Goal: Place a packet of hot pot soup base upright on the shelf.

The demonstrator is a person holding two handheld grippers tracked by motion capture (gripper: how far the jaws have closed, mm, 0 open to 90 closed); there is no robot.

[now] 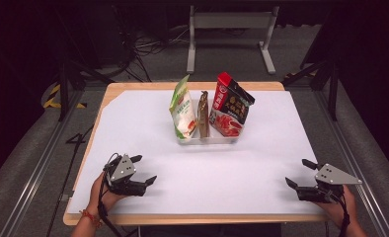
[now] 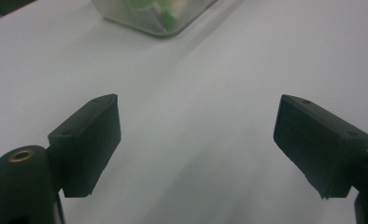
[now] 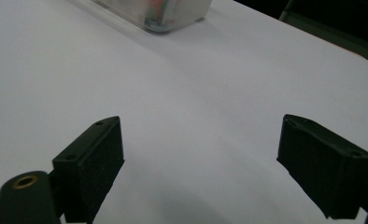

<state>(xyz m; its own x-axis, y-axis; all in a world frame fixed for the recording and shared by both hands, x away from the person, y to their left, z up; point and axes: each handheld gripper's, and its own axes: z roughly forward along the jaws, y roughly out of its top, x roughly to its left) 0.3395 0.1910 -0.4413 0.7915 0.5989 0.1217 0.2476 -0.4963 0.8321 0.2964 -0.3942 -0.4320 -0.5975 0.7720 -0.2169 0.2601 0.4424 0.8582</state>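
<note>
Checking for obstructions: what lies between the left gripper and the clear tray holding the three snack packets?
Nothing: bare white table cover runs from the left gripper to the clear tray, seen in the high view and the left gripper view.

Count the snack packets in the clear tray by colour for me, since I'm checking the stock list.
Green and white packet: 1
Brown packet: 1
Red and black packet: 1
Total: 3 packets, all standing in the clear tray.
</note>
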